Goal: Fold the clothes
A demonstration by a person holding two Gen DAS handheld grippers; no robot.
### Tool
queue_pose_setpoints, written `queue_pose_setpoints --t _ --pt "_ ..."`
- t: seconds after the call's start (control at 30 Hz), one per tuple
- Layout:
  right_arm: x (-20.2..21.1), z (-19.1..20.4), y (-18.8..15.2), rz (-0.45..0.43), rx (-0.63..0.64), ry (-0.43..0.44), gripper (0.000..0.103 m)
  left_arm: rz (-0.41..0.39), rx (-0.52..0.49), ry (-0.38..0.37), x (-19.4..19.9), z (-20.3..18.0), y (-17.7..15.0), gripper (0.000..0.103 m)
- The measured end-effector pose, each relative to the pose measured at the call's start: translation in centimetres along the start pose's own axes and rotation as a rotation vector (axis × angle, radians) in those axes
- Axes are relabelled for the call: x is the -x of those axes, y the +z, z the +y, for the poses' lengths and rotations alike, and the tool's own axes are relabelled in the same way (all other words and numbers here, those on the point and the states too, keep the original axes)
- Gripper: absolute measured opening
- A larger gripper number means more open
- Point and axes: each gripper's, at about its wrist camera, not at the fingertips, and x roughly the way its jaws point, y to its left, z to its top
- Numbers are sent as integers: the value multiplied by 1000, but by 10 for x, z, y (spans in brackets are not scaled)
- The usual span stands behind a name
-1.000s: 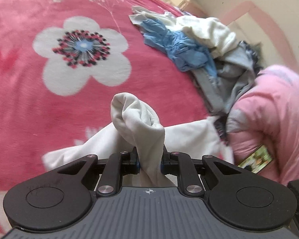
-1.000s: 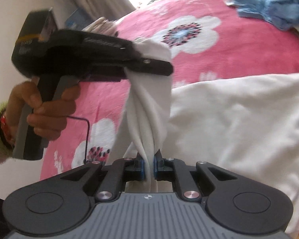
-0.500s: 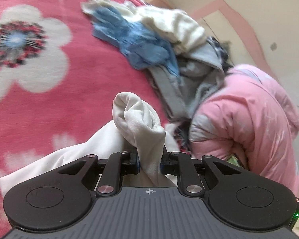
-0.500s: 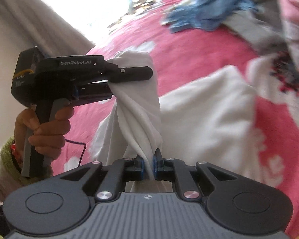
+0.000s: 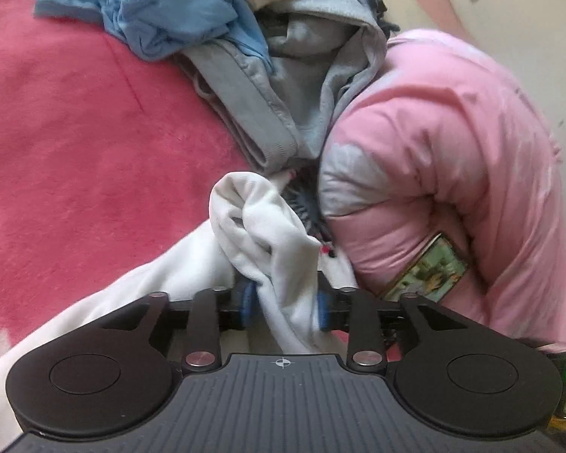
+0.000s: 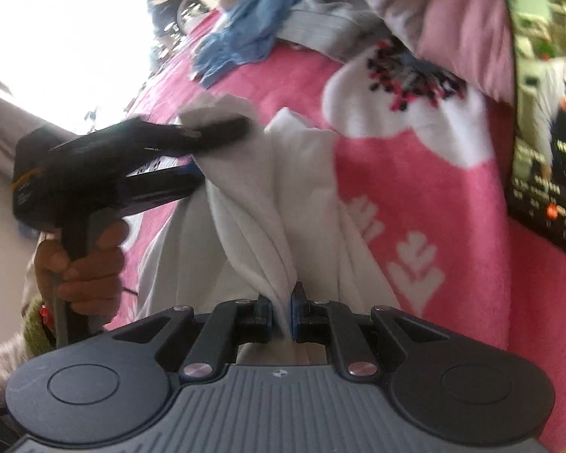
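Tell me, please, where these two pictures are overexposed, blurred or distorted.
Right wrist view: the upper left corner is blown out to white, and the left gripper is smeared by motion. Left wrist view: even light, slight blur on the white garment; fisheye bending toward the edges in both.

Soft daylight, blown-out window glare (image 6: 56, 37) upper left in right view, motion blur, fisheye-bent edges, dark corners.

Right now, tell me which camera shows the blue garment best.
The left wrist view: the blue garment lies crumpled, sharp and close, atop the grey clothes on the pink blanket. The right wrist view shows it smaller and blurred near the top.
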Motion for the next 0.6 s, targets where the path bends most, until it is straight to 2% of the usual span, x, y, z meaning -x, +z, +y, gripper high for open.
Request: queue_pose_setpoints --t 0.1,0.17,0.2,0.27,0.3,0.37,0.53,0.6 --pt "0 -2 0 5 -11 -6 11 -36 56 -126 17 15 5 39" --pt "-2 -3 1 17 -18 -15 12 -87 63 -164 35 26 7 40" --pt "-2 -5 2 28 -29 -15 13 -105 53 -163 43 29 5 40" --pt "0 -9 3 40 -56 -24 22 -115 14 -144 57 33 -2 40" --pt "1 -11 3 43 -67 -31 22 -106 -4 -130 61 32 -7 40" --pt "6 -15 2 45 -85 -45 31 -78 -52 -120 64 29 -16 40" --pt "13 -24 -8 74 -176 2 34 -10 -143 -123 60 17 -39 40" --pt "15 -25 -13 87 -198 28 39 -1 -173 -132 56 13 -43 40"
